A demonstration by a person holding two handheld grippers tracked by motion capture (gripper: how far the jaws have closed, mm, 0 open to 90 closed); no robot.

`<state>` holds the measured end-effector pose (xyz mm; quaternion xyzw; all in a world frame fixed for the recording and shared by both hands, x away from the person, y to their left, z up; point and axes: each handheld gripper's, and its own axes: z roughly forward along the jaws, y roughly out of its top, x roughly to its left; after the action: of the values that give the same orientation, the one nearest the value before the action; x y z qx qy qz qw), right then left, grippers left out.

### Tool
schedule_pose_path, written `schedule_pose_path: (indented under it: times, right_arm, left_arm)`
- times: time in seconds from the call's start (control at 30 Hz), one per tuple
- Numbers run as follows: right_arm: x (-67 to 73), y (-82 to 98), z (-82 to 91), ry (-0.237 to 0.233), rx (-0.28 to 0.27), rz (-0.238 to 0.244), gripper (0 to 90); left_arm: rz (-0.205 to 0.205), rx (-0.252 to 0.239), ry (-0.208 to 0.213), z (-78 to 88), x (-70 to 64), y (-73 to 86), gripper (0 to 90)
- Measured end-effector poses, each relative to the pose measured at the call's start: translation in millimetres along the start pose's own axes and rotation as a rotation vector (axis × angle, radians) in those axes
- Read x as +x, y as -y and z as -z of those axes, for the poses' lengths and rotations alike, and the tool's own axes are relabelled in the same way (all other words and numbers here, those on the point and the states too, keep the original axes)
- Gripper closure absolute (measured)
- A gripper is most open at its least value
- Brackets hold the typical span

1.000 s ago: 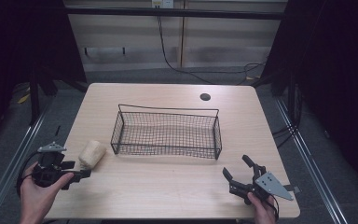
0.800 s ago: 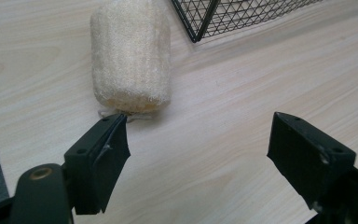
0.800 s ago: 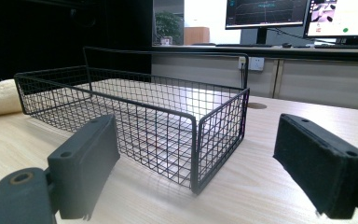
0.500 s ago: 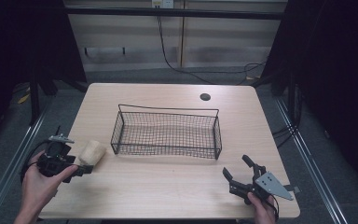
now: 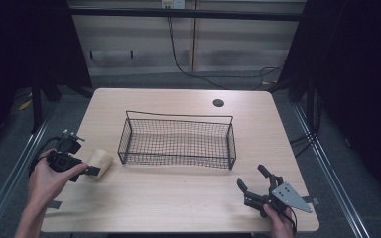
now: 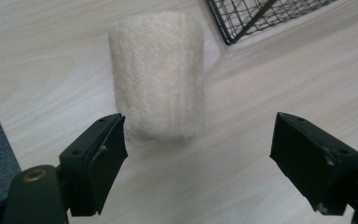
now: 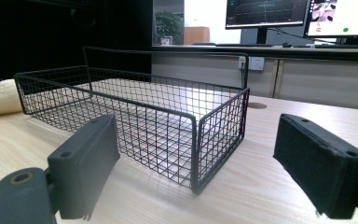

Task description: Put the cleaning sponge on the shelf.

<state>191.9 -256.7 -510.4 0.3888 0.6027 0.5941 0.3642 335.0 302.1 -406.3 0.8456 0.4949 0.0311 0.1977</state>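
Pale wood surface (image 5: 178, 198): wire basket (image 5: 178, 141) centre. My left hand-held gripper (image 6: 200, 140) just opening, towel roll (image 6: 157, 77) left of basket, unclamped. Right hand-held gripper (image 7: 205, 168) jaws apart, right-front of basket.

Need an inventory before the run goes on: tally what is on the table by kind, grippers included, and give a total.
Rolled cream towel: 1
Black wire basket: 1
Hand-held grippers: 2, the left gripper and the right gripper, both with jaws open
Total: 4
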Motion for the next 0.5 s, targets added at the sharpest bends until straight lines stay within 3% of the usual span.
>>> schedule_pose_path:
  times: [0.17, 0.33, 0.4, 0.5]
  right_arm:
    - [-0.1, 0.0, 0.1, -0.001, 0.000, 0.000, 13.1]
    - [0.0, 0.0, 0.2, -0.002, 0.000, -0.002, 13.1]
    - [-0.2, 0.0, -0.1, -0.005, 0.000, 0.000, 13.1]
    - [0.0, 0.0, 0.0, -0.001, -0.001, 0.001, 13.1]
  left_arm:
    - [0.022, 0.052, -0.004, -9.7, 4.6, -11.2, 17.8]
    - [0.030, 0.072, -0.027, -13.8, 5.1, -16.6, 17.9]
    - [0.038, 0.097, -0.006, -17.9, 7.0, -18.3, 18.0]
    - [0.054, 0.103, -0.037, -24.2, 11.4, -20.4, 18.9]
